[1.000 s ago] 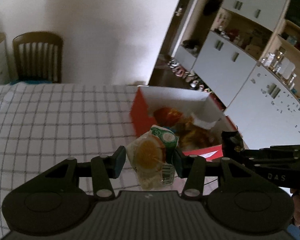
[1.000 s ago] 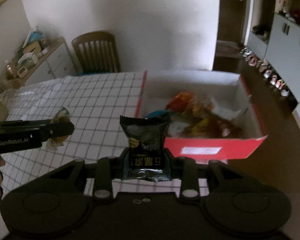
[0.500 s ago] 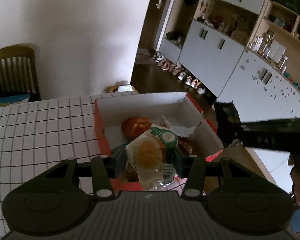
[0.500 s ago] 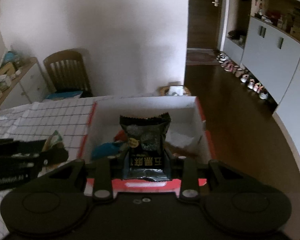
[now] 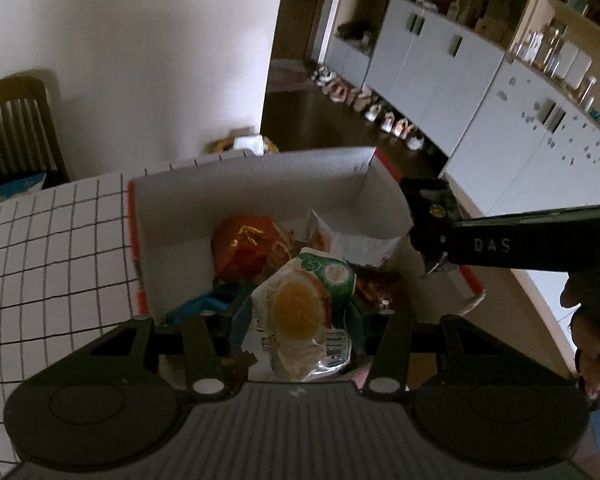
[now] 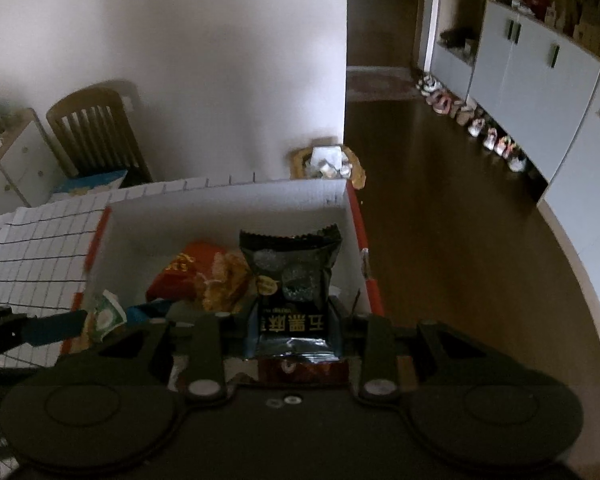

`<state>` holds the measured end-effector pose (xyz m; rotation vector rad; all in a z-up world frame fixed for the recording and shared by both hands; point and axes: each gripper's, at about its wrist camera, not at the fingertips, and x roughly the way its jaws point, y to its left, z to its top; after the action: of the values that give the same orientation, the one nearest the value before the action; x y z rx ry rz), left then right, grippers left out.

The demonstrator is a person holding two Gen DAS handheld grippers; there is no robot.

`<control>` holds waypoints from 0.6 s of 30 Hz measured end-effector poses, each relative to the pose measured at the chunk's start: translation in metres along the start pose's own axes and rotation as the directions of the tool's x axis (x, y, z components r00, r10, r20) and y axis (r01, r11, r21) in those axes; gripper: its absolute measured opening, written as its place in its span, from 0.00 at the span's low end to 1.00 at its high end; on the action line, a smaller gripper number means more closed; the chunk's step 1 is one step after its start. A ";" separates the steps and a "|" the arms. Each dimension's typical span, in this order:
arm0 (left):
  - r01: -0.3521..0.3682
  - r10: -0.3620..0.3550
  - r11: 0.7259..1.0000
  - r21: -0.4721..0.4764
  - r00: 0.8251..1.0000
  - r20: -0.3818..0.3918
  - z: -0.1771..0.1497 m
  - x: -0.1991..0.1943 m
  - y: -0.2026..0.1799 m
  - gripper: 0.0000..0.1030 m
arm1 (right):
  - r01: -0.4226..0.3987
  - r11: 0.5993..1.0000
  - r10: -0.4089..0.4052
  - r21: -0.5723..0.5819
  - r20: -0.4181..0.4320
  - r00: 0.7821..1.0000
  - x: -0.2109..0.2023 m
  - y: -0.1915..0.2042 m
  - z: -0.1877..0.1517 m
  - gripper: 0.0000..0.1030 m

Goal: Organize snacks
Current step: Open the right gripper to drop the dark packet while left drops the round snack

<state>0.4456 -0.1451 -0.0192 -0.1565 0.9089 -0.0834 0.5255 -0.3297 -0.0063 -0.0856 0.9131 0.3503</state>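
My left gripper (image 5: 298,316) is shut on a clear snack packet with an orange disc and green top (image 5: 304,308), held over the near part of a red box with white inside walls (image 5: 260,176). My right gripper (image 6: 294,320) is shut on a black snack packet (image 6: 290,280), held upright above the same red box (image 6: 228,200). Several snacks lie in the box, among them an orange bag (image 5: 246,246) and a blue wrapper (image 5: 204,304). The right gripper (image 5: 436,236) reaches in from the right in the left wrist view. In the right wrist view the left gripper (image 6: 96,318) shows at lower left.
The box stands on a table with a white checked cloth (image 5: 52,256), near its right end. A wooden chair (image 6: 96,132) stands by the wall behind the table. A basket (image 6: 328,160) sits on the dark floor beyond the box. Cabinets (image 5: 440,64) line the right.
Both grippers have swung right from over the checked cloth to above the red box and dropped slightly, each still gripping its packet. The box now fills the middle of both views.
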 end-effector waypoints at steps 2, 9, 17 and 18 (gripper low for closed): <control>-0.011 0.011 1.000 0.006 1.000 -0.020 0.002 0.012 -0.004 0.47 | 0.000 1.000 0.000 0.004 -0.016 1.000 0.012 -0.003 0.002 0.32; -0.031 0.032 0.999 0.011 0.995 -0.097 0.002 0.048 -0.008 0.48 | -0.017 1.000 0.018 0.008 -0.070 0.997 0.044 -0.005 0.003 0.32; -0.048 0.052 0.998 0.027 0.987 -0.152 0.003 0.074 -0.014 0.48 | -0.030 1.000 0.031 0.006 -0.113 0.993 0.064 -0.004 -0.001 0.32; -0.049 0.052 0.999 0.020 0.985 -0.162 0.002 0.077 -0.014 0.48 | -0.032 0.999 0.033 0.005 -0.118 0.993 0.066 -0.004 -0.001 0.32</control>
<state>0.4944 -0.1690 -0.0753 -0.1127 1.0742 -0.0566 0.5630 -0.3167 -0.0591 -0.0893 1.0326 0.3773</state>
